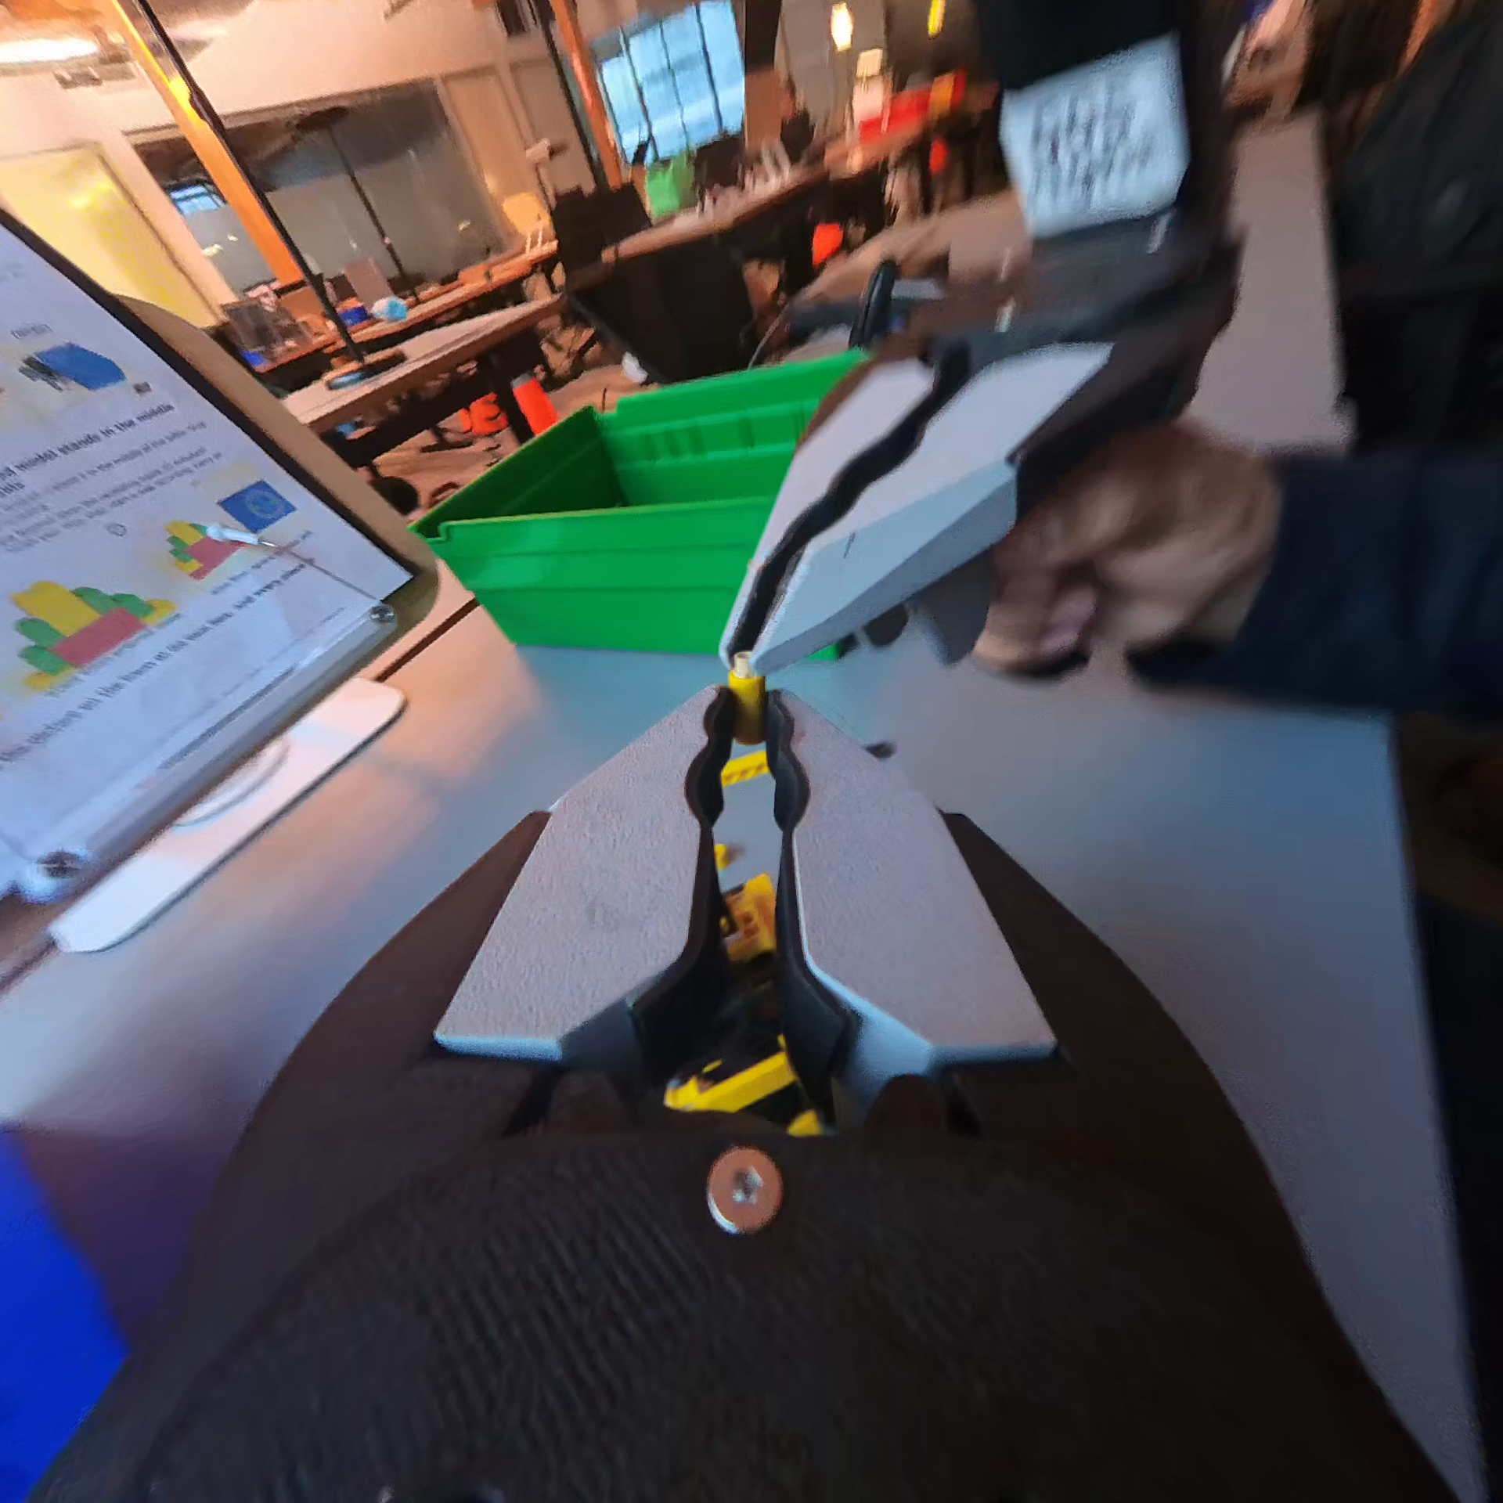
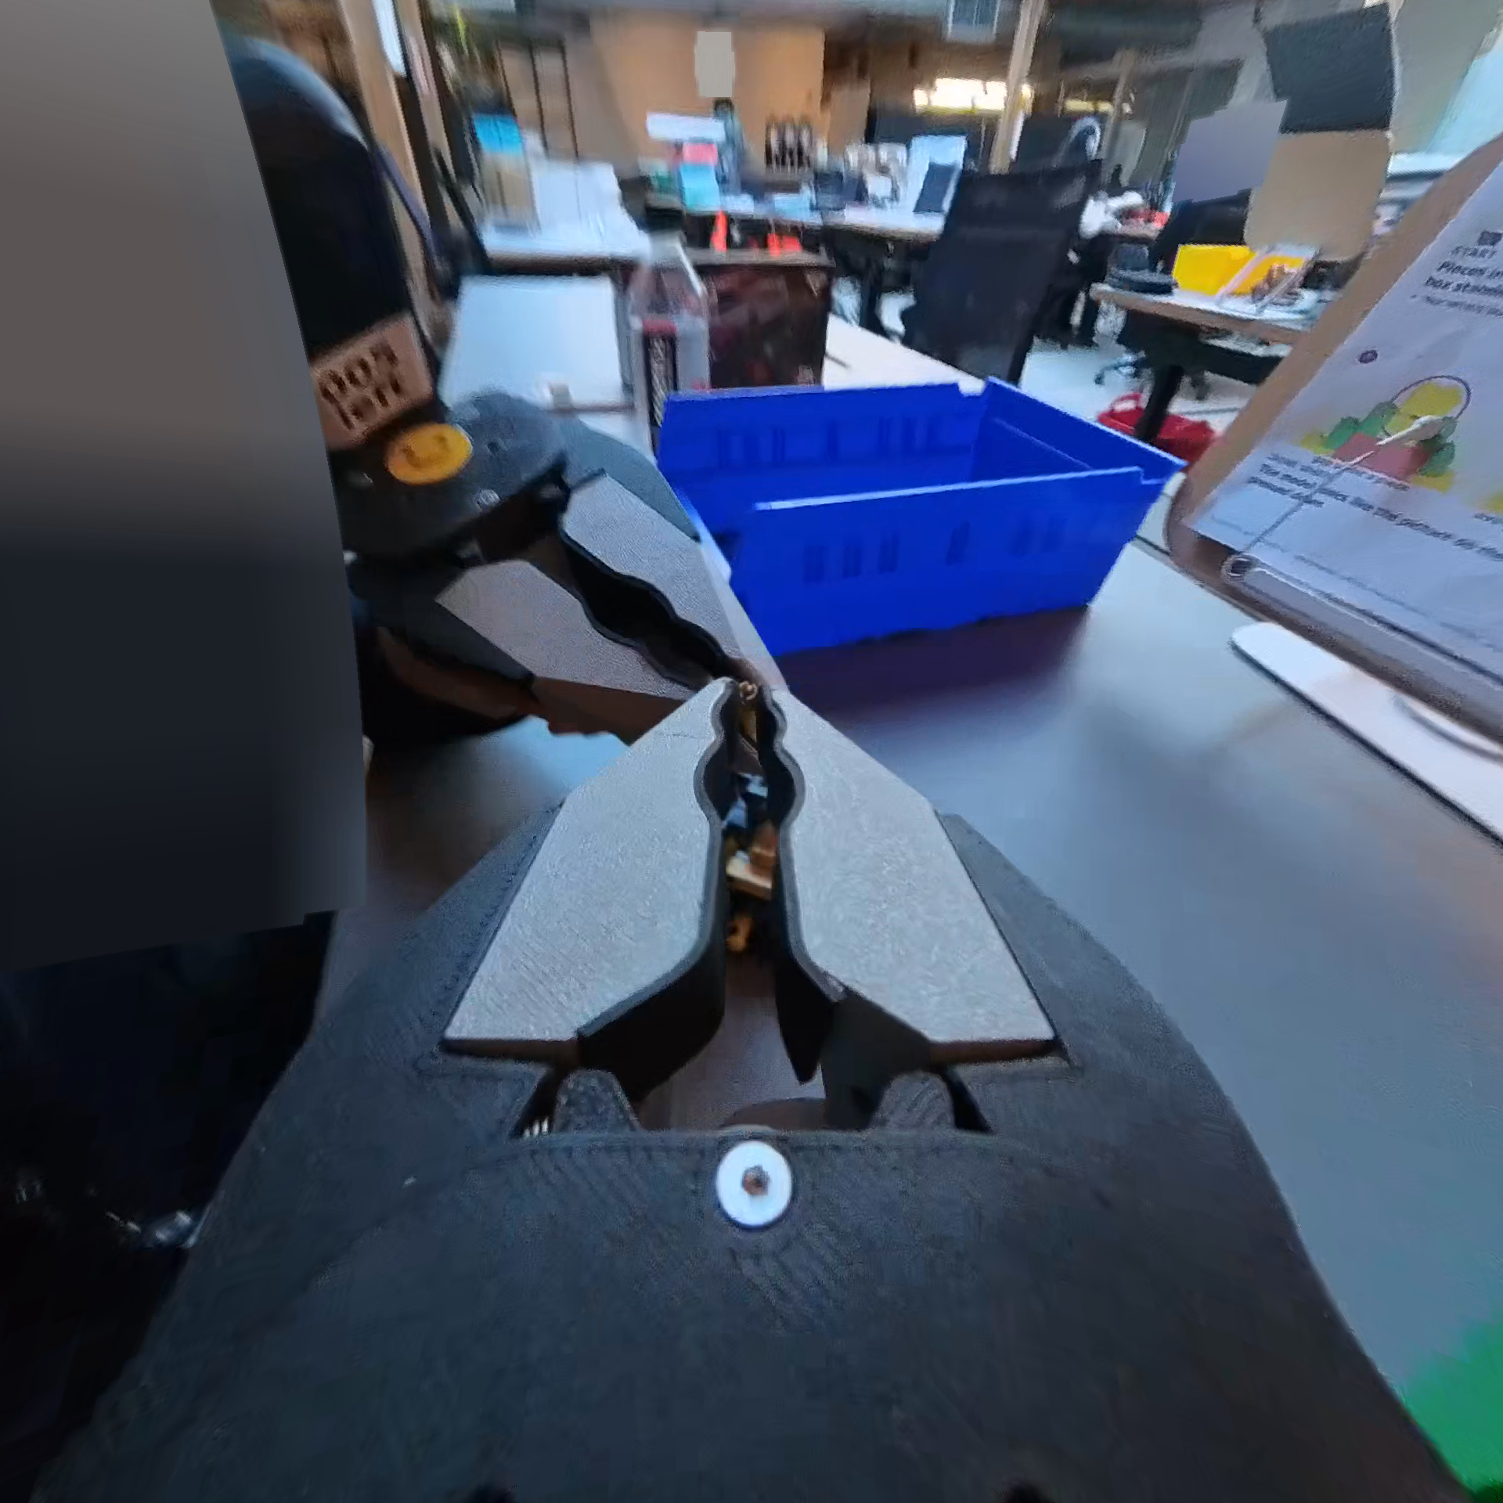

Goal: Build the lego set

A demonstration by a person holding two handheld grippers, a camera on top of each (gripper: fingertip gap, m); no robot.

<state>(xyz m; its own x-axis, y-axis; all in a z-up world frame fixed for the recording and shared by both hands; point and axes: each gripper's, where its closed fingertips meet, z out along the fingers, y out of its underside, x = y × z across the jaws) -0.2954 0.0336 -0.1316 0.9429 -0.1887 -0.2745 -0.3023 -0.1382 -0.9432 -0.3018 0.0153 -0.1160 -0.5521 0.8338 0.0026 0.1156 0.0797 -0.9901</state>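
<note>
My left gripper is shut on a small yellow cylinder piece and holds it above the table. My right gripper comes in from the upper right, held by a hand. It is shut on a small tan pin that sits on top of the yellow piece. In the right wrist view the right gripper meets the left gripper tip to tip, and the small pieces barely show. Yellow and black lego parts lie below and show through the finger gaps, also in the right wrist view.
A green bin stands behind the grippers in the left wrist view. A blue bin stands behind them in the right wrist view. An instruction sheet on a stand is beside the bins. A bottle stands beyond the blue bin.
</note>
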